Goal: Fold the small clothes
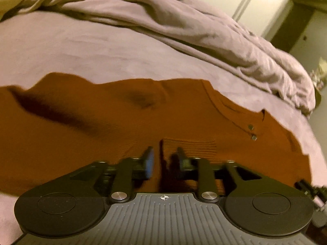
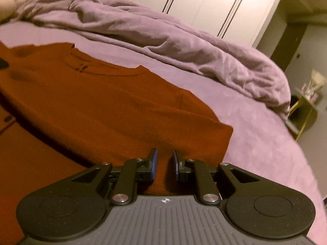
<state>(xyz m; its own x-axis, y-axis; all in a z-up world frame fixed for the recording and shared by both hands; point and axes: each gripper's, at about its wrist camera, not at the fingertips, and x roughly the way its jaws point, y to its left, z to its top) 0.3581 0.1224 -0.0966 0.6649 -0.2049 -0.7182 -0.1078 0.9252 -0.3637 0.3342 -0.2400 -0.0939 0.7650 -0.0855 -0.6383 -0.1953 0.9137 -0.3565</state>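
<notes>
A: So, where is the garment lying?

B: The rust-orange knit top (image 1: 126, 122) is lying spread on the mauve bed sheet (image 1: 81, 51), and it is filling most of the lower half of the left wrist view. Two small metal studs (image 1: 252, 131) are showing near its neckline, and a ribbed cuff (image 1: 190, 149) is sitting just ahead of the left gripper (image 1: 164, 157).

A: Is the left gripper holding anything?

B: Its fingers are standing apart, with a fold of the orange fabric running up through the gap between them. The blue pad (image 1: 150, 163) on one finger is showing clear of the cloth, so the jaws are looking released rather than clamped.

A: And the other side?

B: The right gripper (image 2: 164, 159) is hovering low over the near edge of the same top (image 2: 102, 102), close to its right-hand corner. Its fingers (image 2: 152, 163) are also parted, blue pads facing each other, with orange knit showing in the gap. Whether the pads are touching the cloth, I cannot tell.

A: What else is showing?

B: A rumpled mauve duvet (image 2: 163, 40) is lying bunched along the far side of the bed, well apart from the top. White wardrobe doors (image 2: 204, 4) with dark vertical handles are standing behind it. At the right edge, a small side table (image 2: 306, 106) is carrying some blurred items.
</notes>
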